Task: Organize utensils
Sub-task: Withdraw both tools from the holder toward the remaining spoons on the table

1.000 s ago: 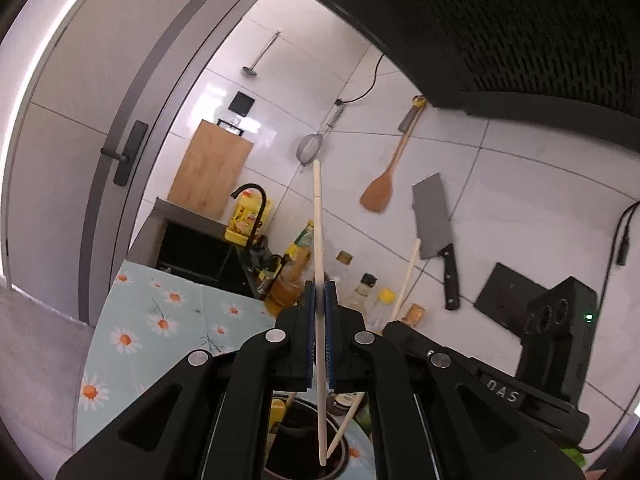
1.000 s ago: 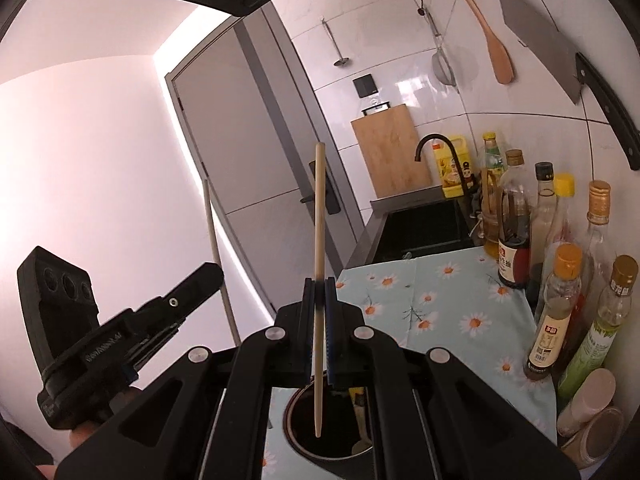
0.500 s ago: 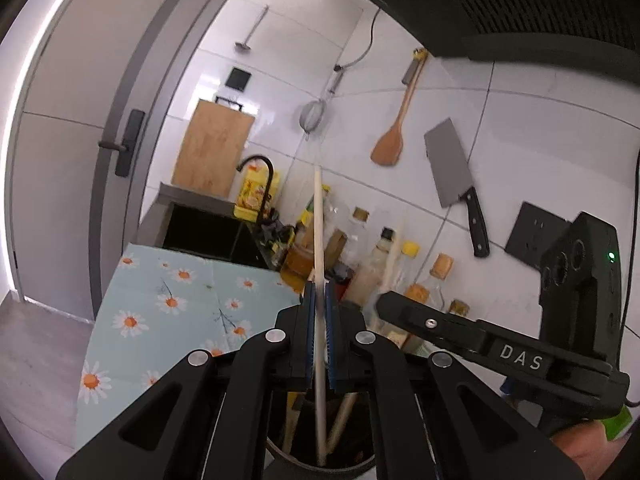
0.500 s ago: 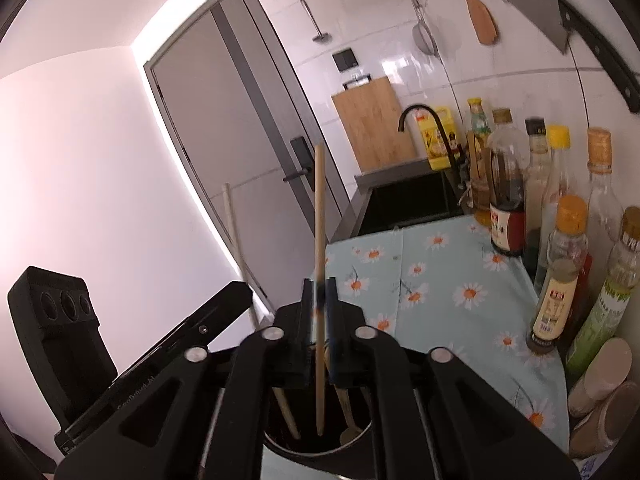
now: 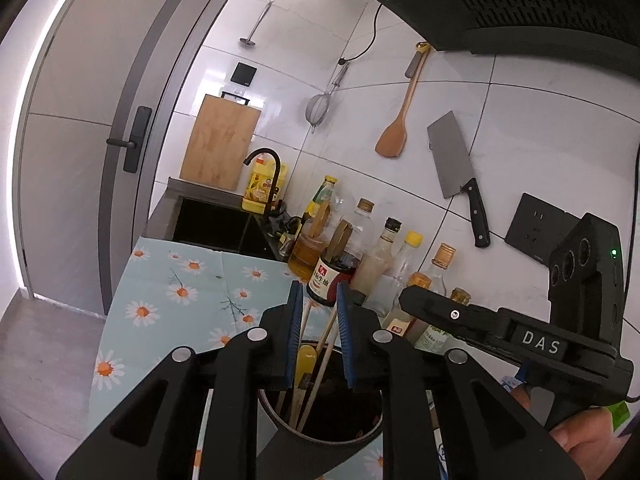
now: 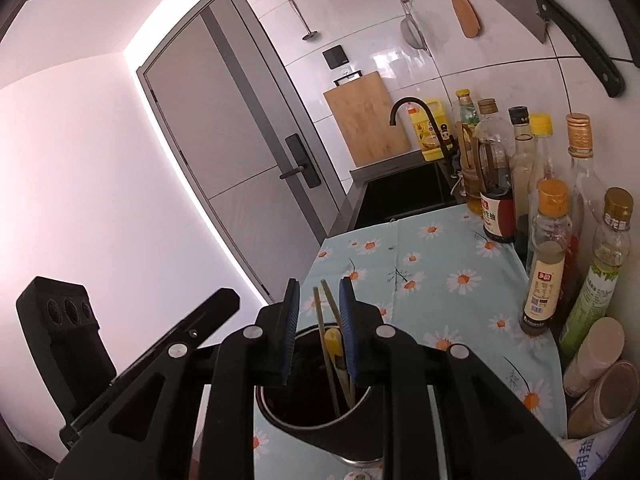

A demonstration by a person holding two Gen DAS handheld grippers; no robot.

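Both tools, left (image 5: 318, 332) and right (image 6: 319, 330), hang spread and empty above a dark utensil holder (image 6: 304, 420) on the daisy-cloth bench (image 6: 440, 264), where wooden chopsticks (image 6: 326, 344) and a yellow-handled utensil (image 6: 333, 340) stand inside.

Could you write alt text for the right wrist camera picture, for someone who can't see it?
An open black two-finger right gripper hovers over a dark round utensil holder holding wooden chopsticks, on a daisy-print tablecloth.
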